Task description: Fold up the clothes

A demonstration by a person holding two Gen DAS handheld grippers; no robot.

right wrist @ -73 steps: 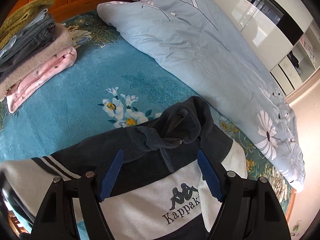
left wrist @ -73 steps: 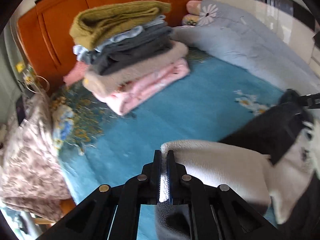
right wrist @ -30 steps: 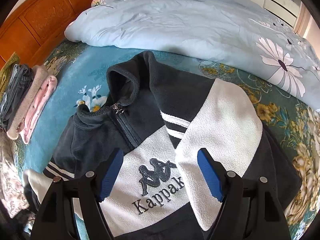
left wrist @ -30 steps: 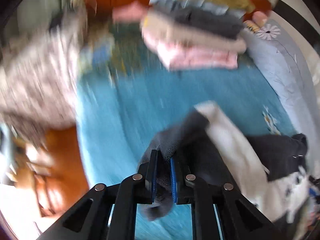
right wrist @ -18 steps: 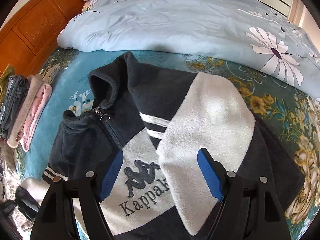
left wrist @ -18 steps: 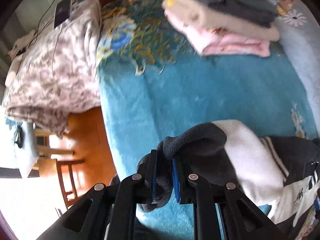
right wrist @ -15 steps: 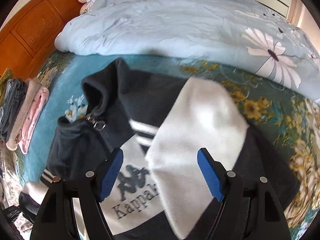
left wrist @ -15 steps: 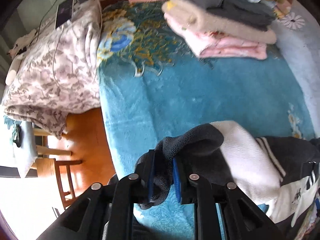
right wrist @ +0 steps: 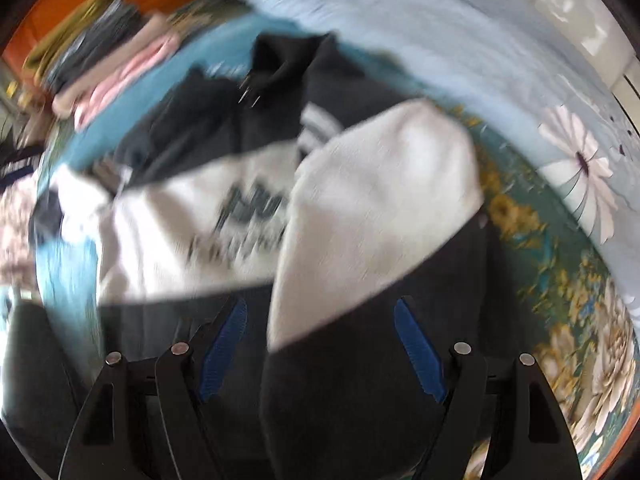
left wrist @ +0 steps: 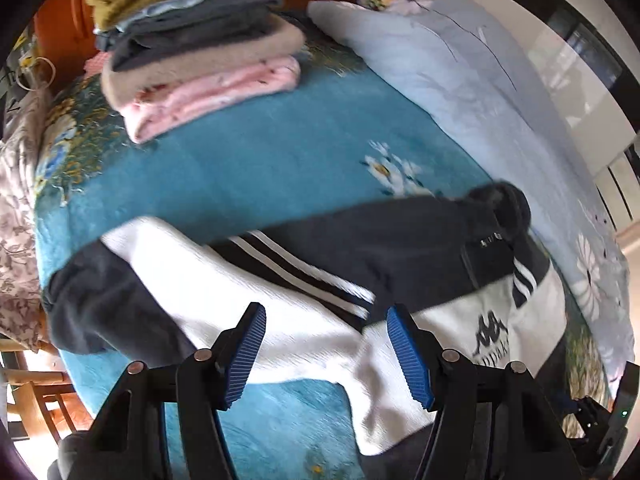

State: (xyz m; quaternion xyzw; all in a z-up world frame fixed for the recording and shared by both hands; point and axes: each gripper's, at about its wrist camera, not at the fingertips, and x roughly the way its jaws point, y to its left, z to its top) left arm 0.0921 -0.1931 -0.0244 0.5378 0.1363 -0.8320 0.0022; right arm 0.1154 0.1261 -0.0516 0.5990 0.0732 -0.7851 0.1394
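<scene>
A black-and-white fleece jacket [left wrist: 420, 248] with a logo on its chest lies spread on the teal blanket [left wrist: 260, 168]. One sleeve stretches out to the left and ends in a dark cuff [left wrist: 88, 304]. My left gripper [left wrist: 325, 312] hovers over the white part of that sleeve. Its jaws are opening and the pads press on nothing. In the blurred right wrist view, the other white sleeve [right wrist: 384, 184] lies folded across the jacket's body [right wrist: 208, 120]. My right gripper [right wrist: 320, 304] stands open just above it and holds nothing.
A stack of folded clothes [left wrist: 192, 40] sits at the back left by the orange wooden headboard [left wrist: 52, 20]. A light blue flowered duvet [left wrist: 500, 92] runs along the right side. A floral cloth [left wrist: 16, 200] and a wooden chair [left wrist: 32, 392] are past the bed's left edge.
My left gripper has let go of the dark cuff, spread its jaws and moved right over the sleeve. The right gripper has swung in closer over the jacket, still open.
</scene>
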